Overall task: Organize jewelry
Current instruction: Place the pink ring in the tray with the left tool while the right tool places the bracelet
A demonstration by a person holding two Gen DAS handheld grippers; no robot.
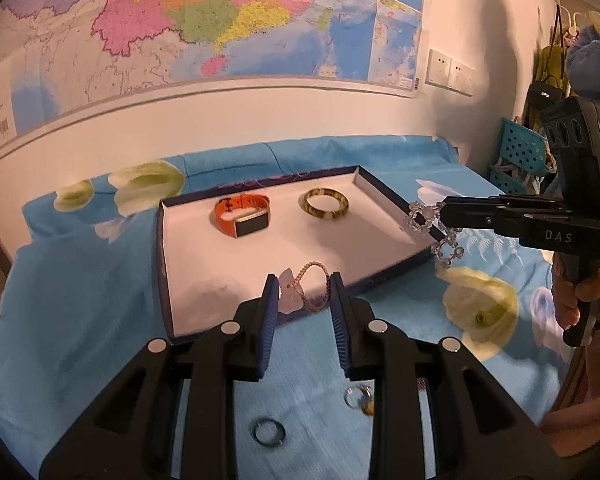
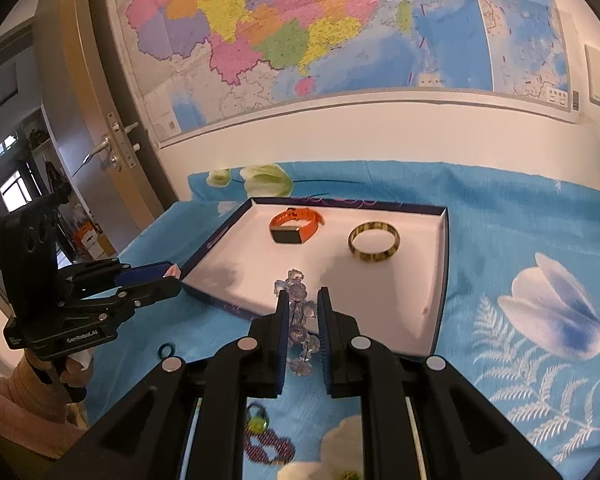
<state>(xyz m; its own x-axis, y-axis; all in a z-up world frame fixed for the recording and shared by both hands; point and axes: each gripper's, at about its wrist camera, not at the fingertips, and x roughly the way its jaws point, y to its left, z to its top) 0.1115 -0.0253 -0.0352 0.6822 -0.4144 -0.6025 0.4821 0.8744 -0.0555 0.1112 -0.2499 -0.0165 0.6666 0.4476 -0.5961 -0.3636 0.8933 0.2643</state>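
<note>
Behind everything hangs a large coloured wall map (image 1: 220, 20), above a bed covered in a blue floral sheet (image 2: 520, 240). On the sheet, toward the wall edge of the bed, lies a shallow tray (image 1: 168, 240) with a white floor and dark rim. An orange smartwatch (image 1: 244, 216) and a mottled bangle (image 1: 326, 204) already rest inside it, well apart.

Left gripper (image 1: 304, 292): its blue fingers (image 1: 270, 300) are narrowly parted and hold a thin pink beaded bracelet (image 1: 312, 280) with a pale stone charm, above the tray's near rim. Right gripper (image 2: 304, 308): its fingers (image 2: 324, 320) are almost closed on a clear crystal-bead bracelet (image 2: 300, 320), which dangles in loops over the tray's near edge.

Loose on the sheet near the bed's front edge lie a dark ring (image 1: 268, 432), a ring with a yellow-green stone (image 2: 258, 420), and what looks like a dark red bead bracelet (image 2: 268, 446), though the view there is partly blocked.

Risks from here: both bracelets hang from only a few pinched beads, so a jolt could let them slip onto the sheet outside the tray. The crystal loops could catch the tray's rim and drag it. Releasing both close together could tangle the two strands or drop them onto the watch.
</note>
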